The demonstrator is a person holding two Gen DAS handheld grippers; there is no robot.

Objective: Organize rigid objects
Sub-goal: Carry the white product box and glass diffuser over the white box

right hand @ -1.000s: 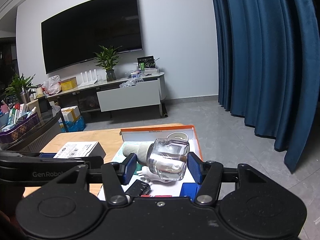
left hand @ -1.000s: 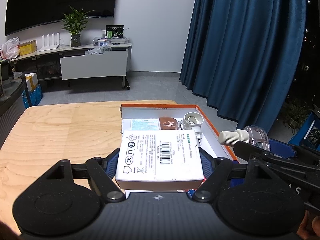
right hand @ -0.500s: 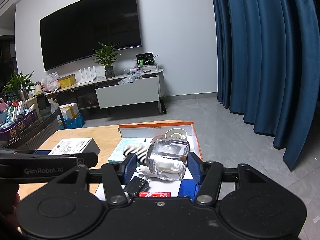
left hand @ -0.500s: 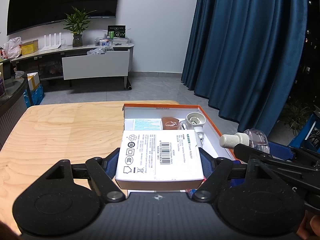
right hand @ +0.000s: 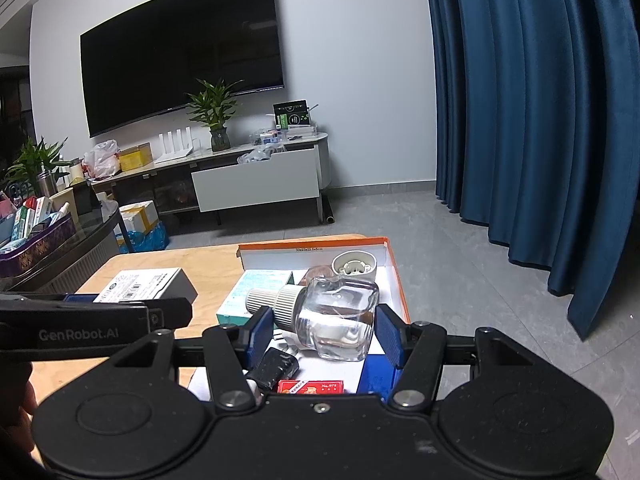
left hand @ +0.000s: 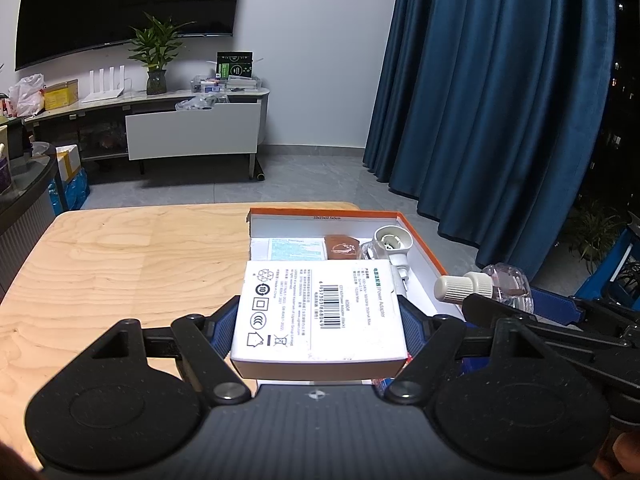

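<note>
The wood table [left hand: 120,264] is the biggest thing here, w/ an orange-edged tray box [left hand: 424,248] sitting on its right side. In the tray lie a light blue packet [right hand: 256,284], a small brown pouch [left hand: 340,246], a white round socket plug [left hand: 392,240], a black stick-shaped thing [right hand: 276,366] and a red matchbox [right hand: 312,386]. The left gripper [left hand: 318,320] is closed on a white box [left hand: 316,312], held flat w/ the barcode side up, a bit above the near-left part of the tray. The box looks like stiff card, prob. light, w/ flat sides, so the blue pads squeeze its two long sides and it sits steady; too hard a squeeze could dent the card. The right gripper [right hand: 320,332] is closed on a clear bottle [right hand: 340,320], lying on its side above the tray, its ribbed white cap [right hand: 272,300] pointing left. The bottle looks hard and smooth, maybe glass, so it could slip or crack if dropped. Its body has flat-ish faces, and the pads press there, which is the good spot; the cap is narrow and round, not a good spot. Both things are up in the air, not yet set down in the tray.
</note>
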